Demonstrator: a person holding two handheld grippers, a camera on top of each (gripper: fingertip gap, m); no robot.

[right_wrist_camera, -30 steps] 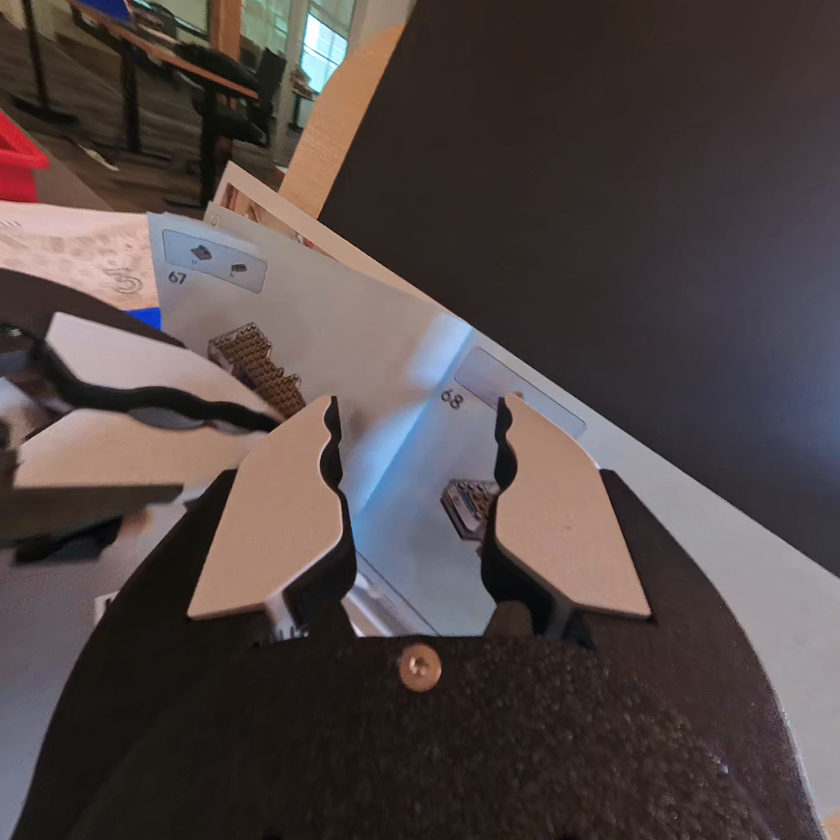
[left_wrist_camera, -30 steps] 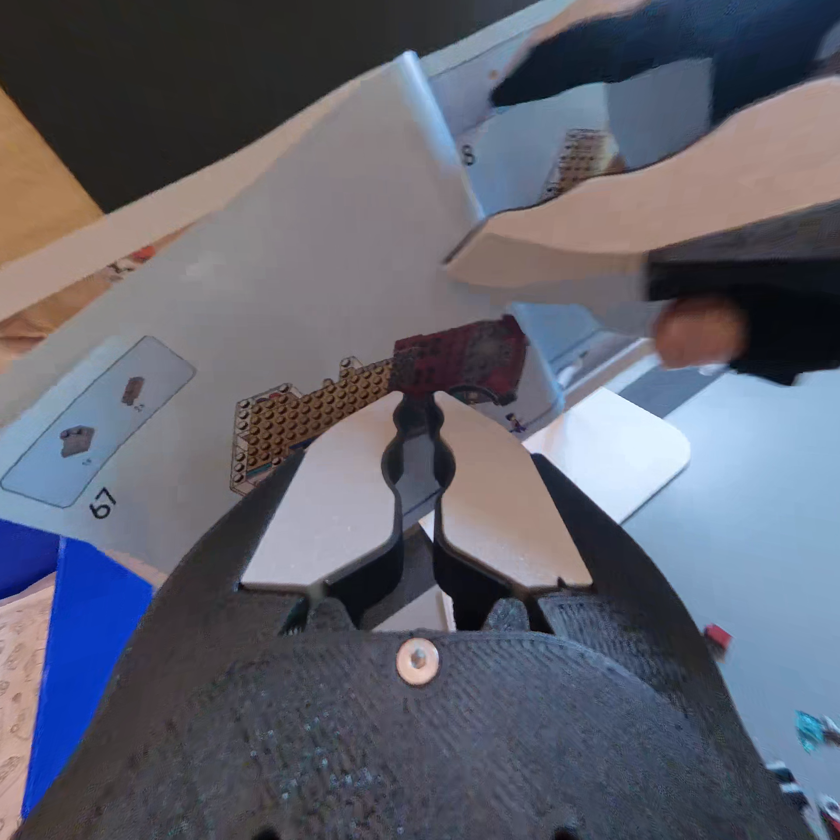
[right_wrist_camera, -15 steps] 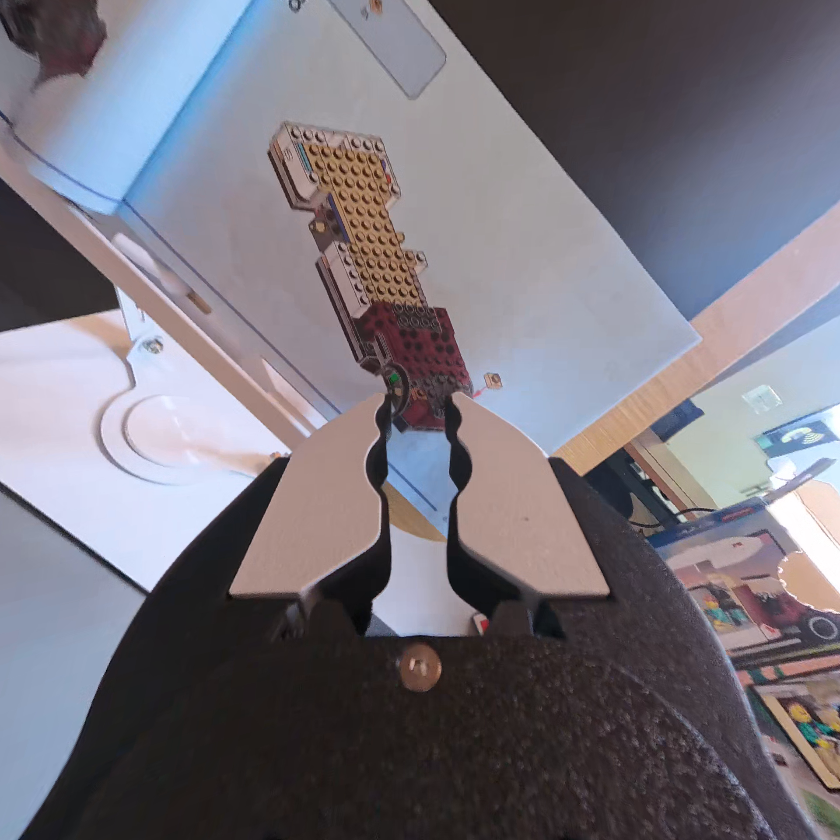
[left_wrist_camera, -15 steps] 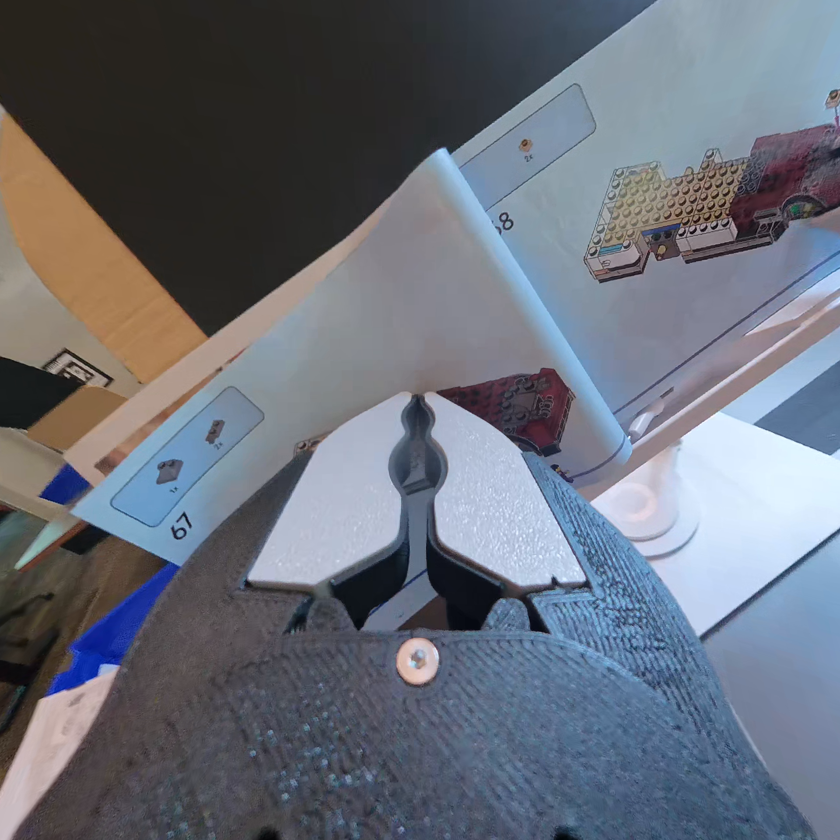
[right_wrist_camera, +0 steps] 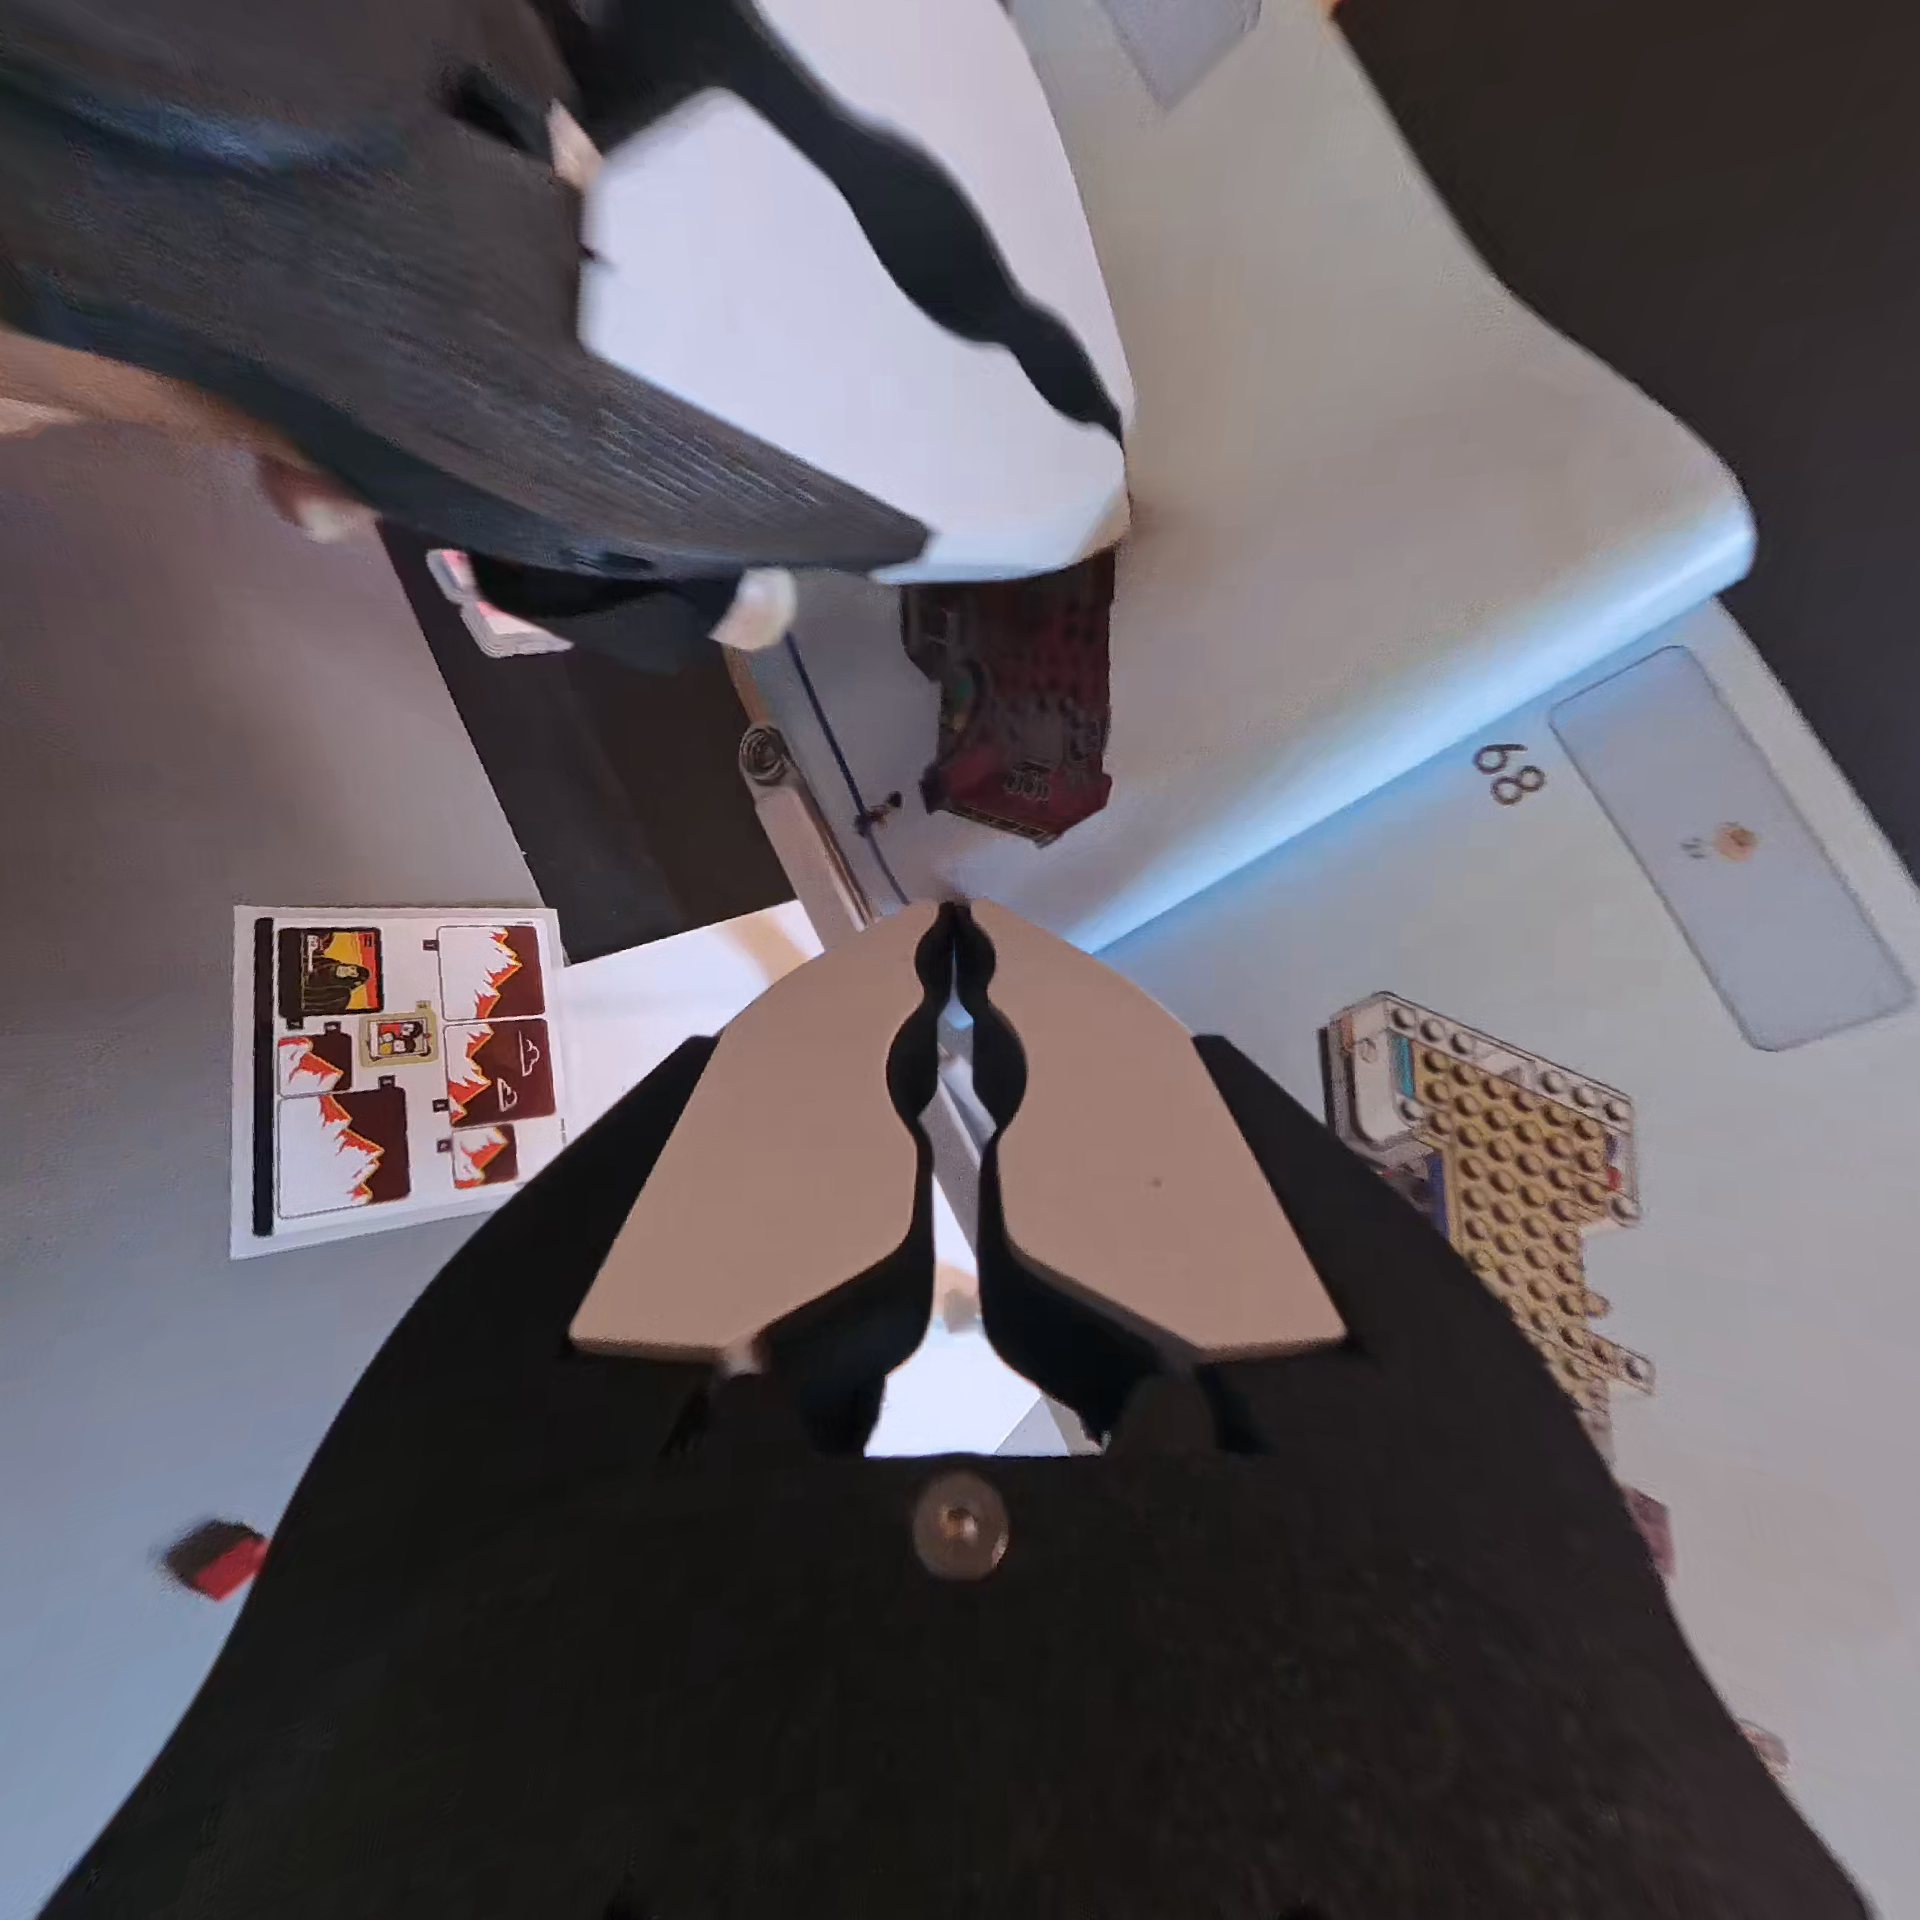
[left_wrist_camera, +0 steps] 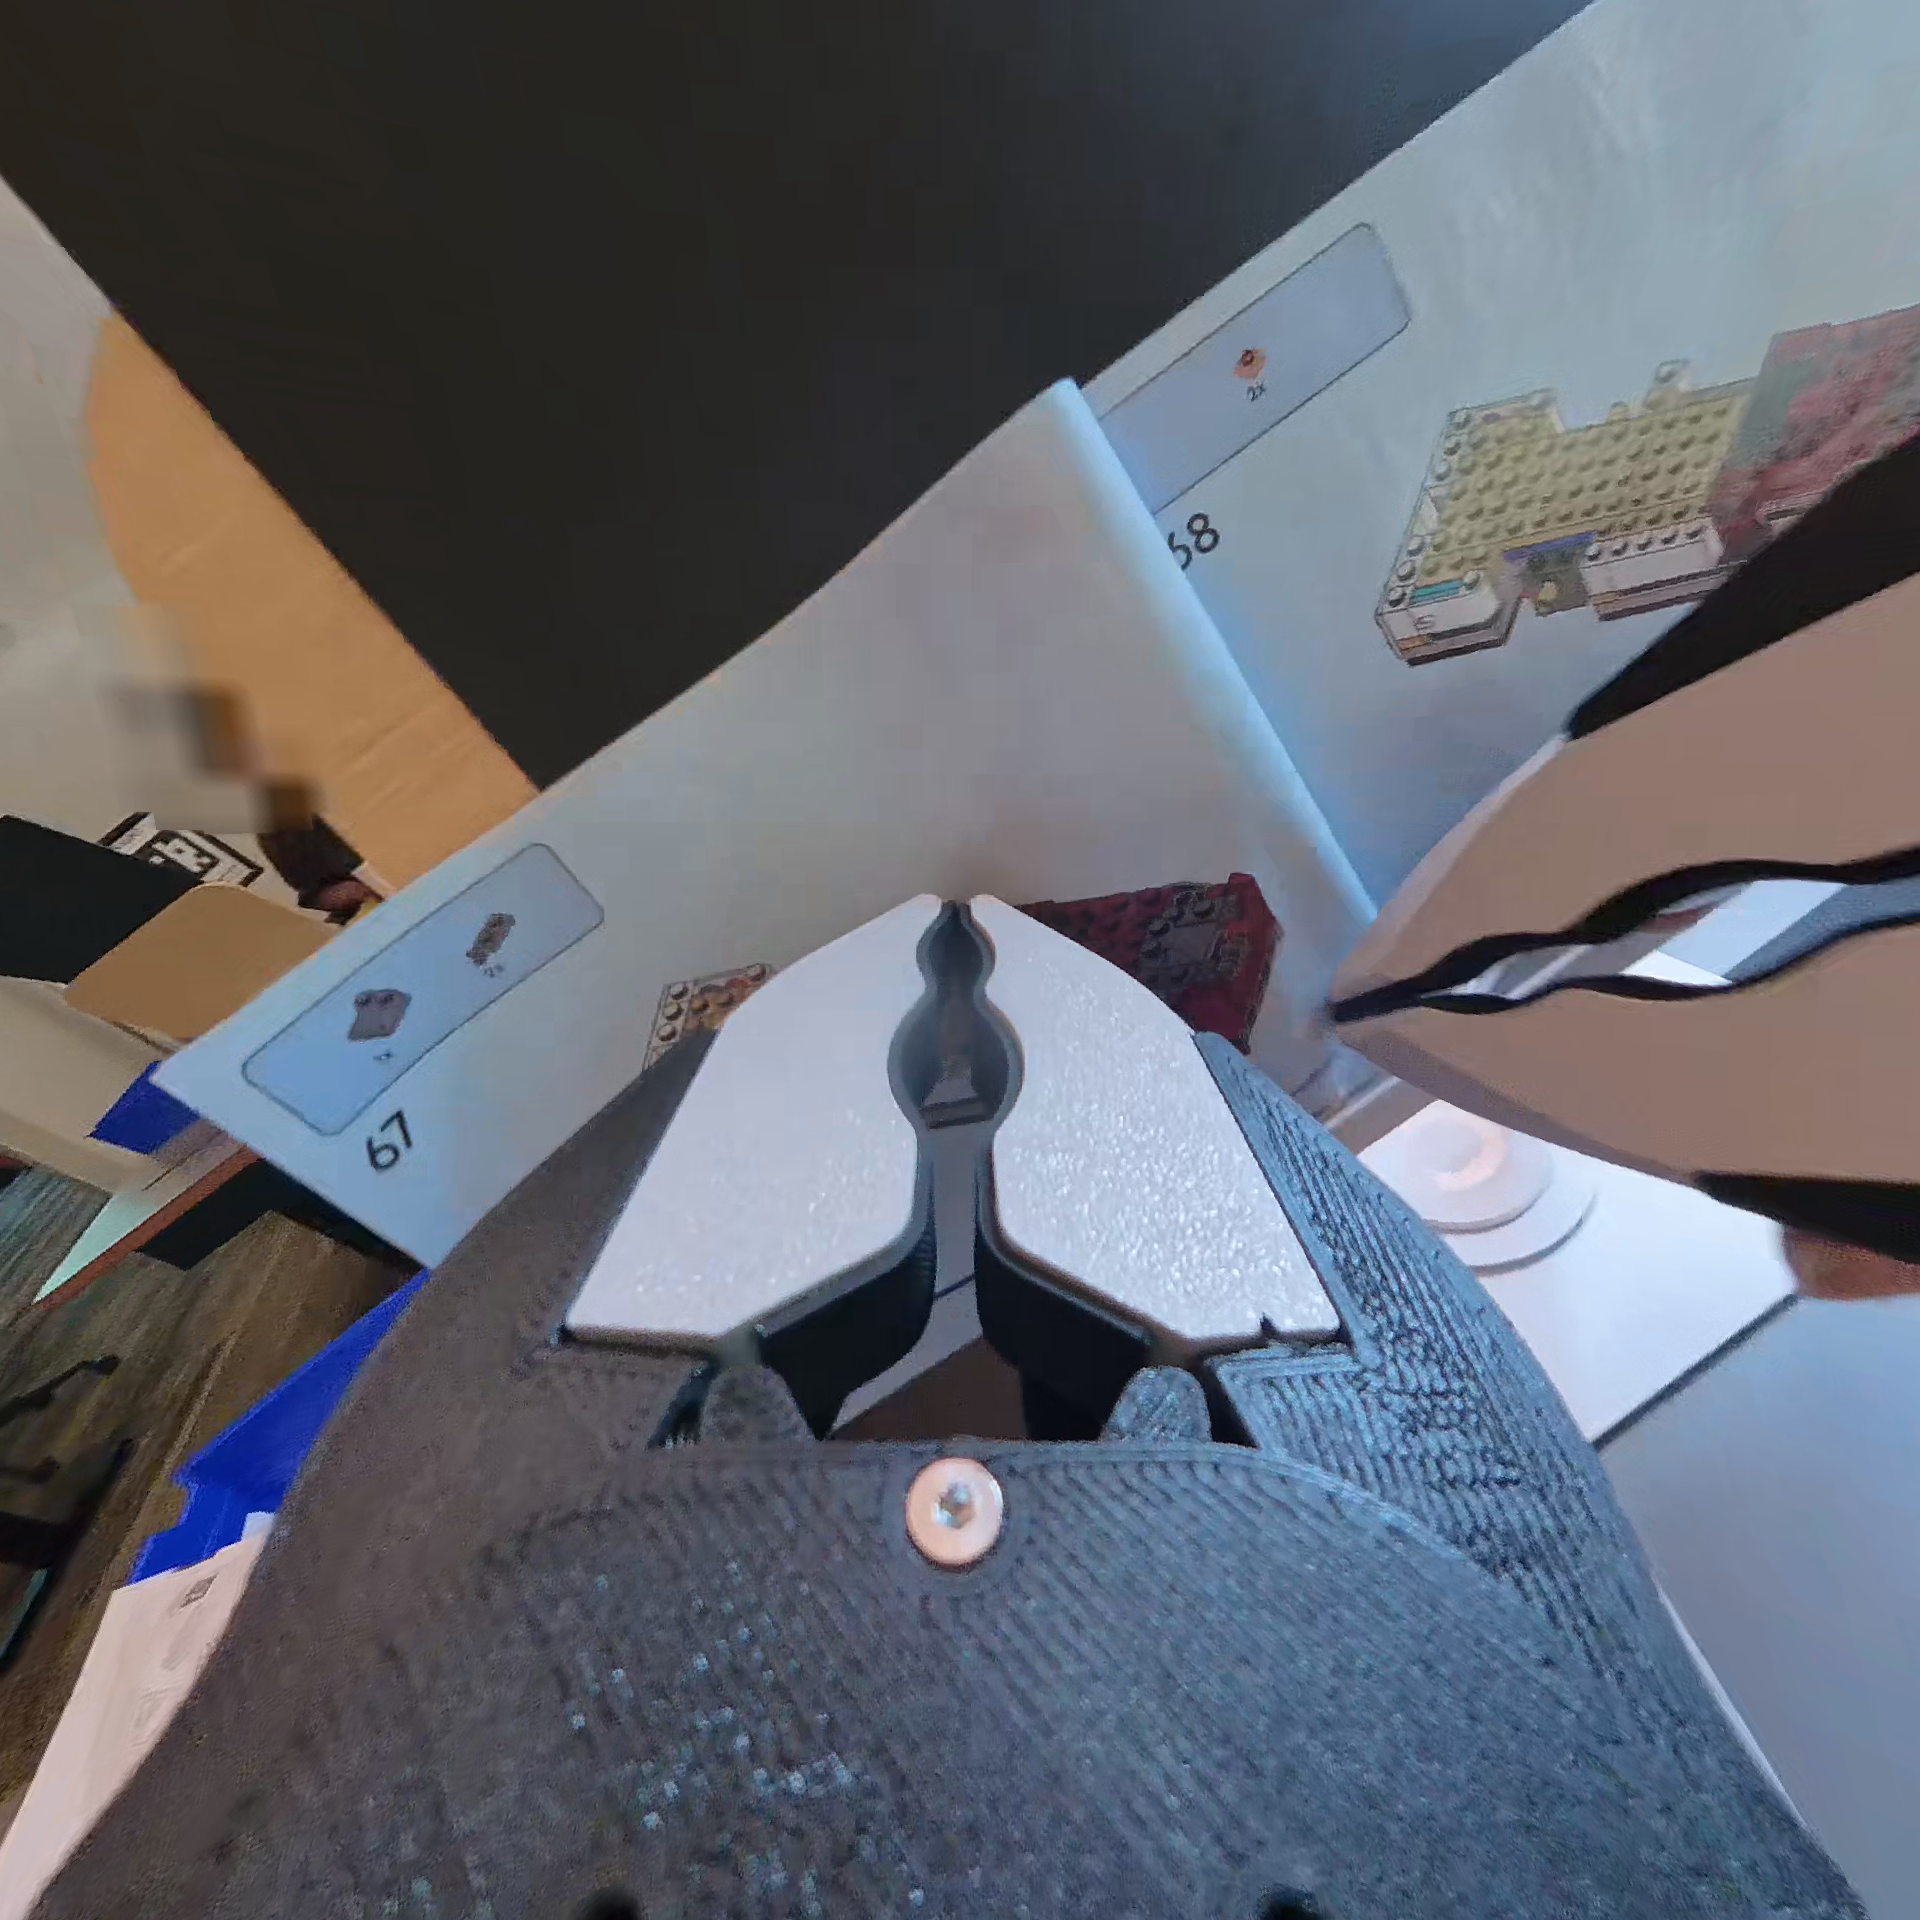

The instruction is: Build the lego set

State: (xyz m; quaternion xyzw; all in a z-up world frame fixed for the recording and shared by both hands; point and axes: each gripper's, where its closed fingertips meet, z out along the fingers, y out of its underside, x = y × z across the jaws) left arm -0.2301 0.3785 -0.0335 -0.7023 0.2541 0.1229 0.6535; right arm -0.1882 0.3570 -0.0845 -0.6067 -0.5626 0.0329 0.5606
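Left gripper (left_wrist_camera: 954,914): fingers closed tip to tip on the lower edge of the lifted page (left_wrist_camera: 883,675); a thin strip of paper shows in the hollow between them.
Right gripper (right_wrist_camera: 951,914): fingers closed, tips at the bottom edge of the same page where it curls near the fold; a pale strip runs between them, so they seem to pinch it.
Instruction booklet (left_wrist_camera: 1558,312): open, propped on a white stand (left_wrist_camera: 1475,1195).
Desk (right_wrist_camera: 156,727): sticker sheet (right_wrist_camera: 400,1081) and a small red brick (right_wrist_camera: 218,1558), well apart from both grippers.
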